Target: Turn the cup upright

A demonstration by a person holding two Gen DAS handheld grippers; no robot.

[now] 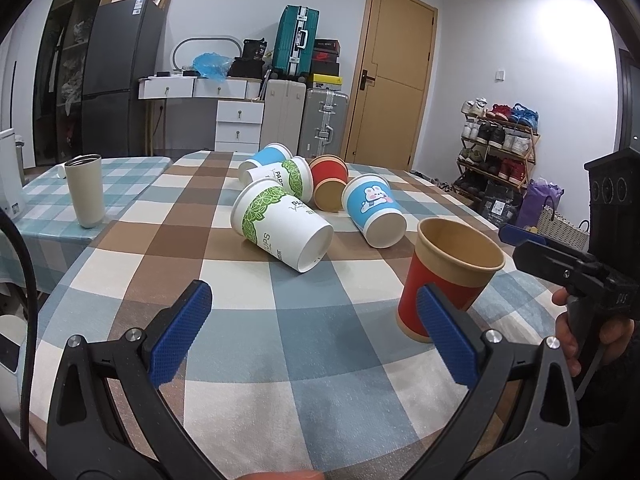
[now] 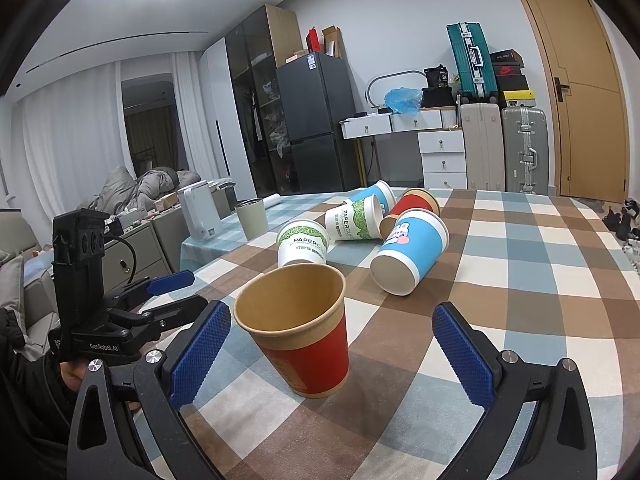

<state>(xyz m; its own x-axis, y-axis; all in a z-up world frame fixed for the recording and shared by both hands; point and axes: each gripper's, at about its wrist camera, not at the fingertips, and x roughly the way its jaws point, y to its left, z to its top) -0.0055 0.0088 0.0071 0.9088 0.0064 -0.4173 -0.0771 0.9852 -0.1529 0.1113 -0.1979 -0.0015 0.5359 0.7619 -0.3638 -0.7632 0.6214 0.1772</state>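
A red paper cup [image 1: 444, 280] stands upright on the checked tablecloth; it also shows in the right wrist view [image 2: 304, 336]. Behind it several paper cups lie on their sides: a green-leaf cup [image 1: 280, 232], a blue rabbit cup [image 1: 374, 214], a second red cup [image 1: 328, 184], another green-leaf cup [image 1: 288, 176] and a blue cup [image 1: 266, 158]. My left gripper [image 1: 316, 336] is open and empty, left of the upright cup. My right gripper [image 2: 336, 356] is open, its fingers on either side of the upright cup without touching it.
A cream steel tumbler [image 1: 85, 190] stands upright at the table's left on a blue checked cloth [image 1: 36, 232]. A white kettle [image 2: 199, 212] stands beyond it. Suitcases, drawers and a fridge line the far wall.
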